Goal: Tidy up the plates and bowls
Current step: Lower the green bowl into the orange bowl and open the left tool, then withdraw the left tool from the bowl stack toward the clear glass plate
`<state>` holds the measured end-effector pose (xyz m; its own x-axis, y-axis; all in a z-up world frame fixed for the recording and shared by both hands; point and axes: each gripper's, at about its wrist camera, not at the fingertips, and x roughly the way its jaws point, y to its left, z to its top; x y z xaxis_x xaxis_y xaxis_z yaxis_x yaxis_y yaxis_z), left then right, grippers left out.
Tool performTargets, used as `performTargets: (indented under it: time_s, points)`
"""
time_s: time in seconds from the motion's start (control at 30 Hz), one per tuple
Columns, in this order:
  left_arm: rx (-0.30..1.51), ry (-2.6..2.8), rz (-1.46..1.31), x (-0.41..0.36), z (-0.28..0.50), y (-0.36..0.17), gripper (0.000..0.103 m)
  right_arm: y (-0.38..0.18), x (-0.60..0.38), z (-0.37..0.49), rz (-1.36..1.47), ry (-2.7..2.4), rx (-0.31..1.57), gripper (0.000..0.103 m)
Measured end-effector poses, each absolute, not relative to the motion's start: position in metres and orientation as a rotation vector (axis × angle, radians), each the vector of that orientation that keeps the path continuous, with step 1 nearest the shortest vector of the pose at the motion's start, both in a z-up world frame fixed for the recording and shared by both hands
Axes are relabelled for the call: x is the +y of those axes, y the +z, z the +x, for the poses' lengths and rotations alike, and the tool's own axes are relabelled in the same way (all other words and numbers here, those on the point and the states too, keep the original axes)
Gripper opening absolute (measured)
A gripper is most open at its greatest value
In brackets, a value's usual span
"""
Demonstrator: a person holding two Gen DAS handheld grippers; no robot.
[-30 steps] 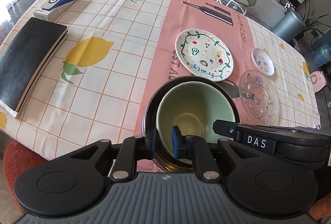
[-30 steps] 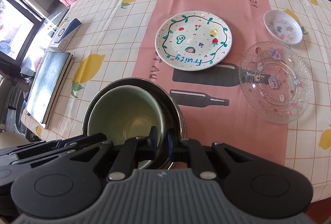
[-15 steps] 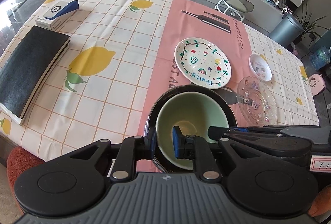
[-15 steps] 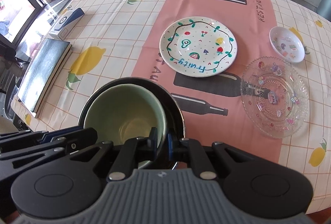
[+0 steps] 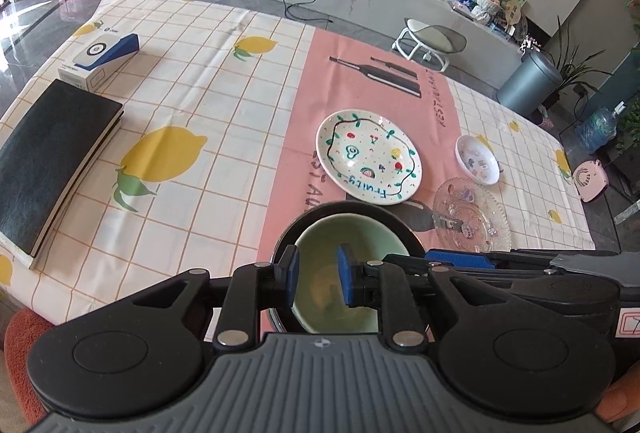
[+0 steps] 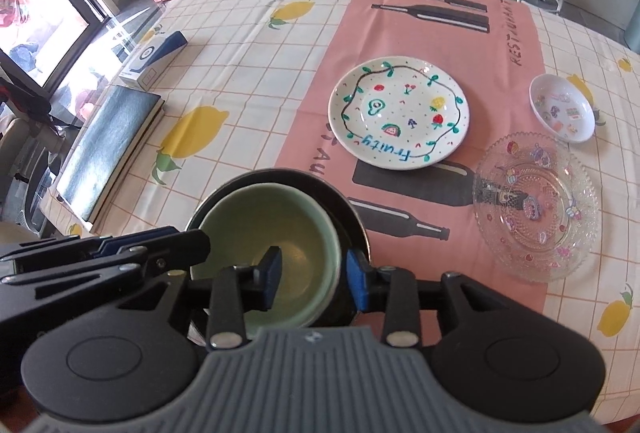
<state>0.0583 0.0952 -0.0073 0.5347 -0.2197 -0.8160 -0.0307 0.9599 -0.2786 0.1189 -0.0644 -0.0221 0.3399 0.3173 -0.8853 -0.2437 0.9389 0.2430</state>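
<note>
Both tongs, the left tongs (image 5: 317, 275) and right tongs (image 6: 314, 279), have just been opening off the green bowl (image 6: 276, 233), which sits inside the black bowl (image 6: 352, 217) at the desk's near edge; I think the fruit plate (image 6: 400, 113) comes next.

Pale green bowl (image 6: 276, 233) inside black bowl (image 6: 352, 217). White plate (image 6: 398, 113) painted with fruits and green leaves. Pink and white cloth (image 6: 248, 73) with yellow lemons. Blue pads (image 6: 356, 283) on black claws.
</note>
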Motion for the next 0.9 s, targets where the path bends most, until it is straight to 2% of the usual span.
performTargets:
  time_s: [0.03, 0.1, 0.13, 0.17, 0.47, 0.7, 0.9]
  points:
    - [0.986, -0.117, -0.278, 0.097, 0.057, -0.006, 0.032, -0.019, -0.067, 0.118, 0.083, 0.369, 1.152, 0.040]
    - [0.959, -0.113, -0.287, 0.103, 0.056, -0.008, 0.053, -0.016, -0.075, 0.116, 0.119, 0.368, 1.126, 0.048]
    - [0.957, -0.104, -0.299, 0.106, 0.055, -0.011, 0.057, -0.017, -0.080, 0.116, 0.139, 0.359, 1.121, 0.056]
    - [0.962, -0.094, -0.313, 0.109, 0.055, -0.015, 0.060, -0.019, -0.084, 0.116, 0.159, 0.342, 1.123, 0.058]
    - [1.105, -0.115, -0.564, 0.127, 0.055, -0.071, 0.059, -0.082, -0.114, 0.111, 0.487, 0.297, 1.335, 0.057]
    - [1.108, -0.085, -0.557, 0.130, 0.058, -0.075, 0.039, -0.091, -0.110, 0.111, 0.562, 0.293, 1.334, 0.050]
    - [1.095, -0.067, -0.510, 0.131, 0.075, -0.073, 0.039, -0.089, -0.103, 0.127, 0.530, 0.283, 1.323, 0.047]
